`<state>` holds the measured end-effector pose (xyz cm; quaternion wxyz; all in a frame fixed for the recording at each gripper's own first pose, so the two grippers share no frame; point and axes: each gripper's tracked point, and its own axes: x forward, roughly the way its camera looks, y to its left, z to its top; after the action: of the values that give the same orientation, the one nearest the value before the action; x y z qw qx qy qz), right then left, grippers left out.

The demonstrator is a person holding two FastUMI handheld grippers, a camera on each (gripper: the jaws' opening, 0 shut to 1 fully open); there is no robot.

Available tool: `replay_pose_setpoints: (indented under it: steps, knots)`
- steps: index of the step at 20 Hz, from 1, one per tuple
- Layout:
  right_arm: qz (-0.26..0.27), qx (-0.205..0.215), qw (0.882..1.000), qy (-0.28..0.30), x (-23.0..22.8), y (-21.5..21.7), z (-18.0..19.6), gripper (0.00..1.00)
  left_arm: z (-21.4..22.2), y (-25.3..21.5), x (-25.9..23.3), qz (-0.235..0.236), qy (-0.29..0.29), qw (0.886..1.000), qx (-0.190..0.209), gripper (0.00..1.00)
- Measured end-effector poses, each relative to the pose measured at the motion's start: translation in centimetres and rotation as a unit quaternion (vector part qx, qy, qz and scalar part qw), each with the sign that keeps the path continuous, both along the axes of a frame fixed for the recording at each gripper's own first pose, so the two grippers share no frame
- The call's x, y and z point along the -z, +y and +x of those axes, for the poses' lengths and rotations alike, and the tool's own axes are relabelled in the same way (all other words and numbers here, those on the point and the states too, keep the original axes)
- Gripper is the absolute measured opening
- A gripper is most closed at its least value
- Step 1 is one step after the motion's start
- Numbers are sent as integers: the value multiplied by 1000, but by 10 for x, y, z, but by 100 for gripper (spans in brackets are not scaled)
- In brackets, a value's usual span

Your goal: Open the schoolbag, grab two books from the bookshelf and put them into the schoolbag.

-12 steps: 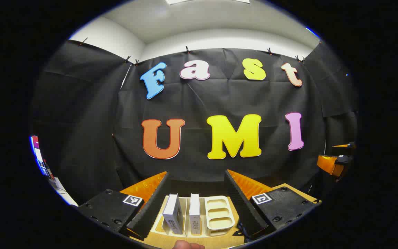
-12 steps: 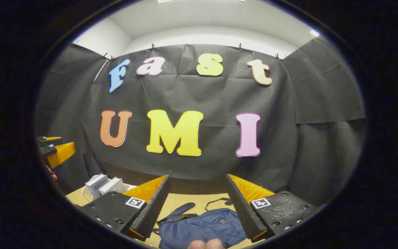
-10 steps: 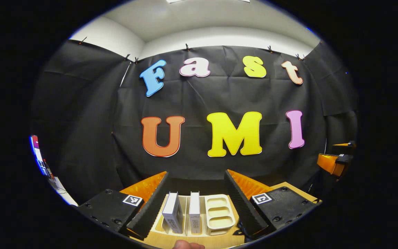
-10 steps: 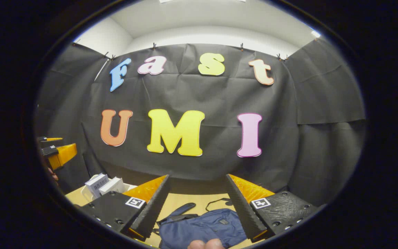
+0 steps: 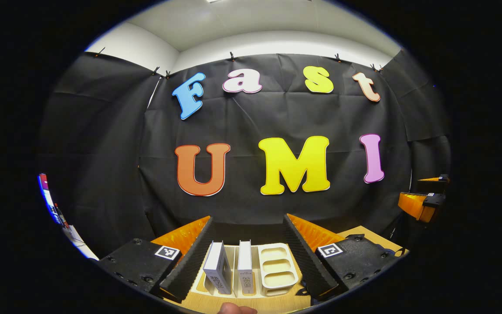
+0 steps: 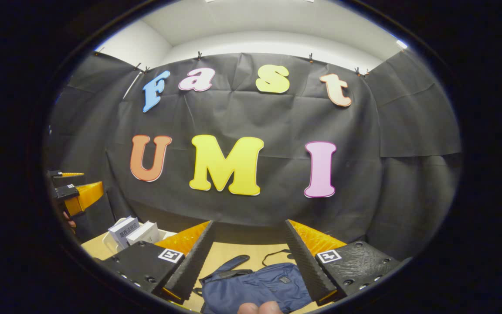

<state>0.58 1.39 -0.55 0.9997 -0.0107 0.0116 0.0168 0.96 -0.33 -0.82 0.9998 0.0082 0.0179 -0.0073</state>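
Observation:
In the left gripper view, two white books (image 5: 218, 272) (image 5: 245, 272) stand upright in a cream slotted bookshelf (image 5: 277, 272) on the wooden table, right behind my open left gripper (image 5: 247, 220). In the right gripper view, a dark blue schoolbag (image 6: 255, 288) lies flat on the table under my open right gripper (image 6: 249, 224), its strap toward the back. The books (image 6: 124, 231) stand at the far left there, below the left gripper (image 6: 76, 194). The right gripper (image 5: 421, 205) appears at the right edge of the left gripper view.
The wooden table (image 6: 233, 253) ends at the black cloth wall behind it. A fingertip (image 6: 259, 308) of the holding hand shows at the bottom of the right gripper view, another (image 5: 235, 308) in the left gripper view.
Both views have shifted slightly, the scene sliding a little; both grippers stay open and hold nothing.

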Motion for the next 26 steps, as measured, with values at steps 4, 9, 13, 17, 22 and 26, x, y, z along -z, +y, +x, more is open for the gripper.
replay_pose_setpoints:
  steps: [4,9,13,17,22,26]
  knots:
    - [-9,-6,1000,8,5,3,-2,98,-1,1,3,-2,3,1000,-4,99]
    - [-31,-19,999,32,25,10,-3,98,-4,4,4,-2,3,1000,-4,99]
    - [-55,-33,993,103,75,22,-9,95,-9,6,4,1,1,1000,-5,99]
    - [-82,-46,976,194,139,39,-18,95,-14,8,11,2,8,1000,-6,99]
    - [-100,-66,937,329,231,62,-31,93,-19,19,17,0,16,1000,-13,99]
    - [-127,-54,900,414,300,59,-42,99,-22,29,25,0,26,999,-22,99]
